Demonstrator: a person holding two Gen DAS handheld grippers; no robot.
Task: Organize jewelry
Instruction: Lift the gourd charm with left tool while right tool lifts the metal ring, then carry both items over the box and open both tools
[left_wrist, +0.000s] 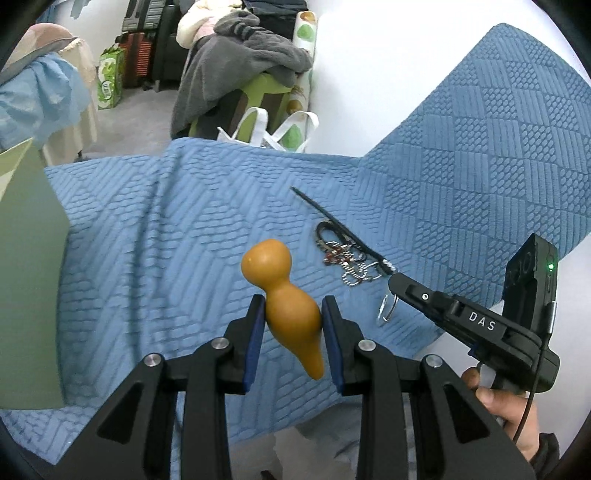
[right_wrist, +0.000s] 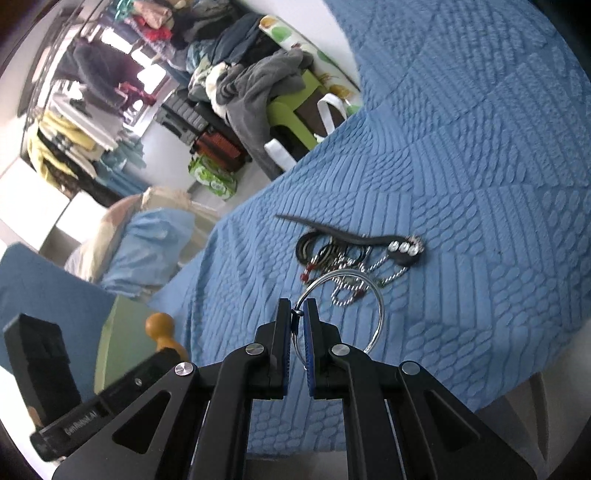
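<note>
the left gripper (left_wrist: 293, 314) is clamped on a small tan gourd-shaped ornament (left_wrist: 286, 291), its blue pads pressing the lower bulb and the neck pointing to about 11 o'clock. the right gripper (right_wrist: 299, 314) is pinched tight on a thin silver hoop (right_wrist: 364, 295), which arcs out toward 1 o'clock above the blue quilted bedspread (right_wrist: 480, 184).

judging by how things lie, the sorting is only partly along: two pieces are lifted, neither is set down anywhere yet, and most of the jewelry is left. a tangle of rings and twisted chains (right_wrist: 340, 269) lies on the spread at 12 o'clock from the right gripper, touching a black hair stick with rhinestones (right_wrist: 354, 238) that lies across its far side.

a pale green flat shape (left_wrist: 29, 277) sits at 9 o'clock in the left wrist view; whether it is a tray for the pieces i cannot tell. beyond the bed edge, at 11 to 12 o'clock, are a grey fleece heap (left_wrist: 240, 62), a white-handled tote (left_wrist: 266, 129) and suitcases, well apart and not in the way. the chains look likely to snag together.
</note>
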